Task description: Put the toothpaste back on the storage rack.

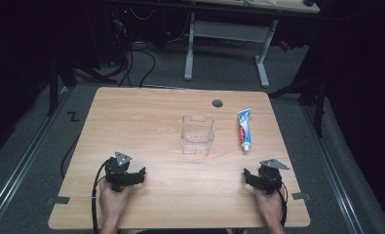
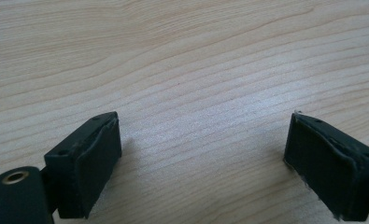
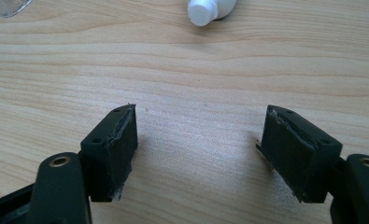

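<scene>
Both pairs of black fingers stand wide apart with nothing between them, only bare wood grain of the desk [image 1: 170,195] showing in the gaps. On the left gripper [image 2: 203,154], the fingers [image 2: 91,163] are low over the desk surface, and in the high view this left gripper [image 1: 124,173] sits near the front left part of the desk, held by the person's left hand [image 1: 113,202]. On the right gripper [image 3: 198,151], the fingers [image 3: 114,149] are likewise spread over the wood, and the high view places this right gripper [image 1: 263,178] near the front right, in the person's right hand [image 1: 270,207].

Ahead of the right gripper lies the toothpaste tube [image 1: 244,129], flat on the desk with its white cap [image 3: 204,11] pointing toward the person; in the right gripper view only that cap end shows at the top edge, well apart from the fingers. Left of the tube, near the middle of the desk, stands the clear plastic container [image 1: 198,134], upright and open at the top, apart from the tube. A corner of the container [image 3: 7,7] shows at the top left of the right gripper view. Farther back, a round dark grommet [image 1: 217,103] is set into the desk near its far edge.
</scene>
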A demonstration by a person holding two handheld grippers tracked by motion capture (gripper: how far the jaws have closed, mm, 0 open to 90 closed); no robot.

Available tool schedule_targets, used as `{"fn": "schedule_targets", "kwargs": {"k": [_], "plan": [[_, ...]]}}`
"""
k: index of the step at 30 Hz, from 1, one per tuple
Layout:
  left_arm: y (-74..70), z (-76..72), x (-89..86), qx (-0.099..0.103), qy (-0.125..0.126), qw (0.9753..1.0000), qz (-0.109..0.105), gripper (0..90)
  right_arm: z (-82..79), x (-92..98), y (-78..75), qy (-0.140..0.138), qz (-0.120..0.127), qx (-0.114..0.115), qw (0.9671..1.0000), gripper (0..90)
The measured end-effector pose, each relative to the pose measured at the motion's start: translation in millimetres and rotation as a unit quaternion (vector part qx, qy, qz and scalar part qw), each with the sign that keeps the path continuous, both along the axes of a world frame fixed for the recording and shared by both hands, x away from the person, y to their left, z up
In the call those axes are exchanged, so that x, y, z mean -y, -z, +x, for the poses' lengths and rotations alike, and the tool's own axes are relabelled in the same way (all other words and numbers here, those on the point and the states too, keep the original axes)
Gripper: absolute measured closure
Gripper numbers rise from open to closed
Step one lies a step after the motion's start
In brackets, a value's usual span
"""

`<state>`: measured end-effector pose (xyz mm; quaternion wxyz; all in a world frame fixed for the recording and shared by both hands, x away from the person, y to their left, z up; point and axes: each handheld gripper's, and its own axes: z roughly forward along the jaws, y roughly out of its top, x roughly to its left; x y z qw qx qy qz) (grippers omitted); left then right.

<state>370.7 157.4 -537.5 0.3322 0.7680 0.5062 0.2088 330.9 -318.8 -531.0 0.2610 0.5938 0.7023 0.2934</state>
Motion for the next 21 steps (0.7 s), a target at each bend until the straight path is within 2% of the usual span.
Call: {"fn": "schedule_targets", "kwargs": {"k": [12,14,16,21], "plan": [[0.0,-0.3,0.3,0.0,-0.002,1.0,0.0,11.5,-0.2,0.6,0.0,-0.013,0.002,-0.004,0.9999,23.9],[0.0,-0.3,0.3,0.0,-0.002,1.0,0.0,11.5,-0.5,0.1,-0.2,-0.011,0.003,-0.004,0.9999,25.0],[0.0,-0.3,0.3,0.0,-0.002,1.0,0.0,11.5,-0.9,-0.4,-0.1,-0.018,0.002,0.003,0.9998,30.2],[0.0,-0.3,0.4,0.0,-0.002,1.0,0.0,11.5,-1.7,-2.0,-1.7,-0.028,0.002,0.001,0.9996,33.3]]}}
